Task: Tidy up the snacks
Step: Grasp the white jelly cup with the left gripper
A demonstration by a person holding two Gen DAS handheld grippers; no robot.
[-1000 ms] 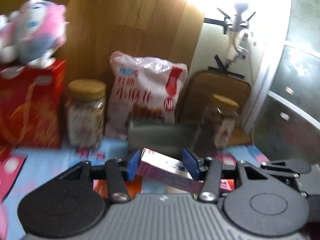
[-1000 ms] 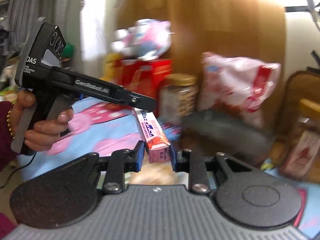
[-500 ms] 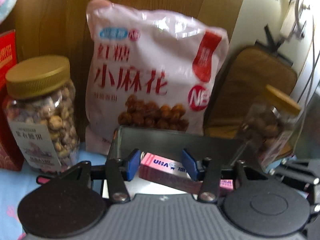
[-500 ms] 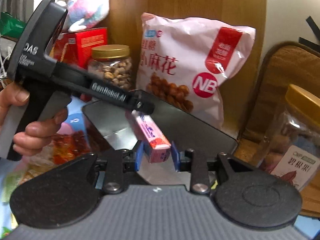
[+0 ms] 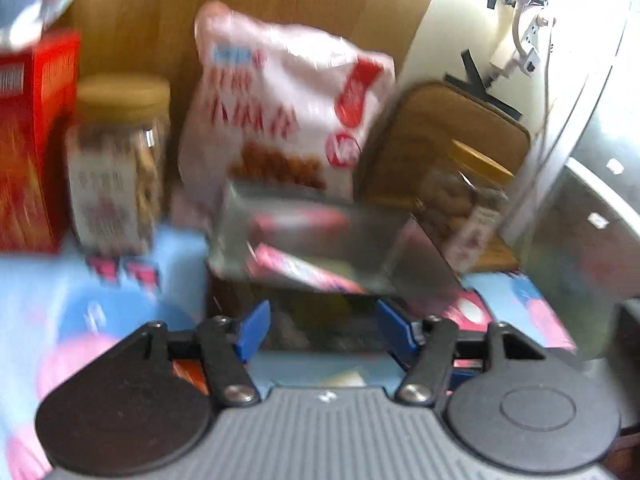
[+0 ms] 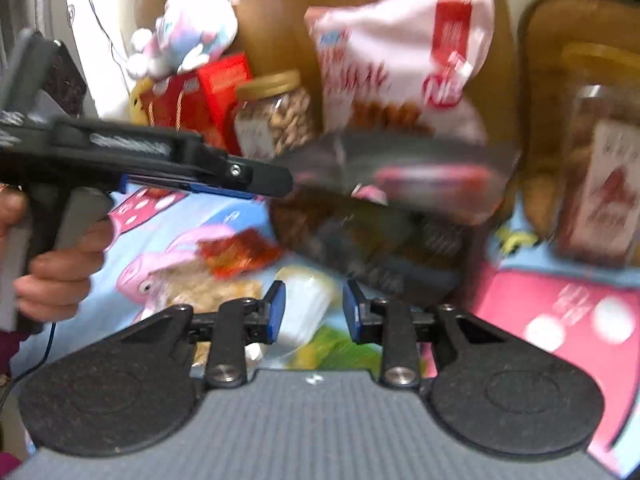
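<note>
1. Pink snack box [image 5: 304, 268] lay inside the grey bin [image 5: 320, 236], just ahead of the left gripper [image 5: 322, 330], whose jaws had just been opening, empty.
2. Right gripper [image 6: 314, 312] stood parted, empty too.
3. Drop-off looked finished; next, probably fetching another loose snack.

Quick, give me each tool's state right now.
Left tool: open, empty, jaws just opening; slim pink carton lies ahead in the shiny metal tray.
Right tool: open, holding nothing.

I'm seeing a box [image 5: 304, 268] lying in the tray [image 5: 320, 216], a bag [image 5: 280, 108] standing behind it, jars [image 5: 116, 160] flanking both.
</note>
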